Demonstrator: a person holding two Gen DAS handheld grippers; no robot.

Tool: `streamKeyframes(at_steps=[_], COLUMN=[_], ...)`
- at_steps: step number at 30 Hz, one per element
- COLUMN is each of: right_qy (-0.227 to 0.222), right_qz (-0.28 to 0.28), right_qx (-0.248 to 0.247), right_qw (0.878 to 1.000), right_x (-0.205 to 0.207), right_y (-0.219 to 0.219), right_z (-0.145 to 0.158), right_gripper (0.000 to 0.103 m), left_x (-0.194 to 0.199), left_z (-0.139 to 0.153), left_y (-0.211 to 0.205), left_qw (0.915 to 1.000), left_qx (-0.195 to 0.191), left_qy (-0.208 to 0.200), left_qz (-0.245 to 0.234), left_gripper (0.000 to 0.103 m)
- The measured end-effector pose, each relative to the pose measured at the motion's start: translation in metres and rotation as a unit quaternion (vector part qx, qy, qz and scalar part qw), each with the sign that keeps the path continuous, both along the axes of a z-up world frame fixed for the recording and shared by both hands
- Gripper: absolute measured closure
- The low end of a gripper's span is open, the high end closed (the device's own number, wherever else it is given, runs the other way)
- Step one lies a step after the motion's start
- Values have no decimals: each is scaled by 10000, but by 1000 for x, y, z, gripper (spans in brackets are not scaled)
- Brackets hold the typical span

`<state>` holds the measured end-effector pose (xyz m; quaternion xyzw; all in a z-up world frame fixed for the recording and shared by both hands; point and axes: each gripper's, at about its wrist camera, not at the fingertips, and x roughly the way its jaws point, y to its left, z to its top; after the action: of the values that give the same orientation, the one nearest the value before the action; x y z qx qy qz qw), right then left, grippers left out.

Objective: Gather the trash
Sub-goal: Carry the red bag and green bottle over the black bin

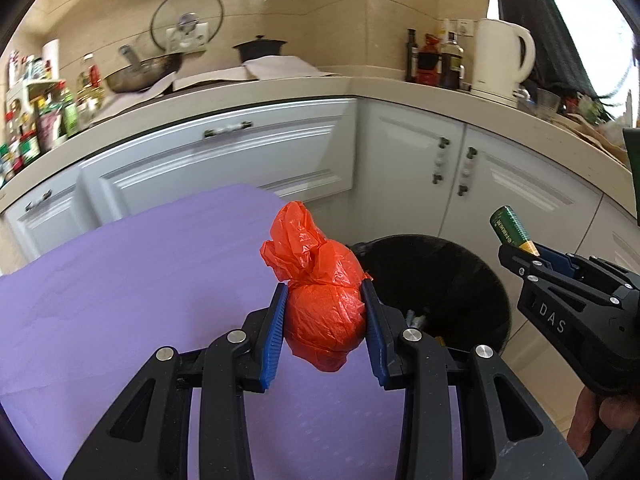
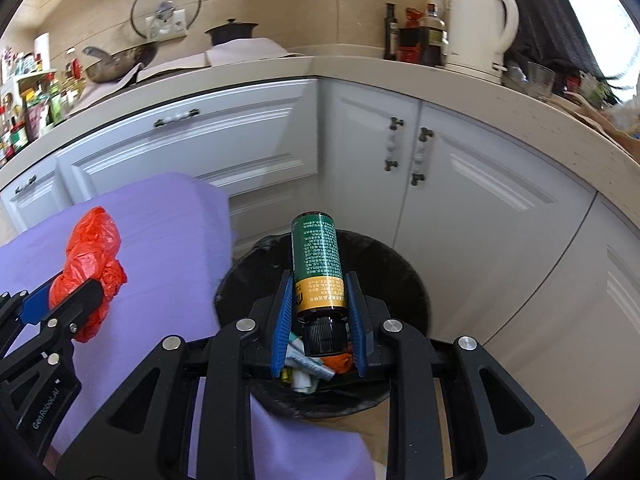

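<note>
Right wrist view: right tool (image 2: 320, 304) clamps a cylindrical green-and-yellow bottle (image 2: 318, 264); left tool (image 1: 325, 312), at nine o'clock, grips a crinkled orange plastic bag (image 1: 320, 304).

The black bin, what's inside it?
Inside the black bin lie crumpled white, orange and yellow-green scraps. The green bottle and the right hand-held gripper cover much of the pile, so the rest is hidden.

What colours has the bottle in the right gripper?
Green bottle with a yellow band and black cap; clearest in the right wrist view.
</note>
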<state>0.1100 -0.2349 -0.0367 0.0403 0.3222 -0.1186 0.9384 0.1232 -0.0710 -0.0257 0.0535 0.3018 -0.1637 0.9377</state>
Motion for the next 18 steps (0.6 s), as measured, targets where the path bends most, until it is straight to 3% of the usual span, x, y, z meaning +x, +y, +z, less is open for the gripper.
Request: streamKeyframes(at_steps=[18], right_qy=[7], right_qz=[-149], right_qx=[126], right_qw=[9998], right_x=[24], right_y=[-43], right_z=[-16], right_gripper=[78], left_x=[34], left_z=[-16], left_y=[-67], left_qw=[9994], left_qx=[205], left_qy=[22], left_qz=[-285], left_gripper=[67])
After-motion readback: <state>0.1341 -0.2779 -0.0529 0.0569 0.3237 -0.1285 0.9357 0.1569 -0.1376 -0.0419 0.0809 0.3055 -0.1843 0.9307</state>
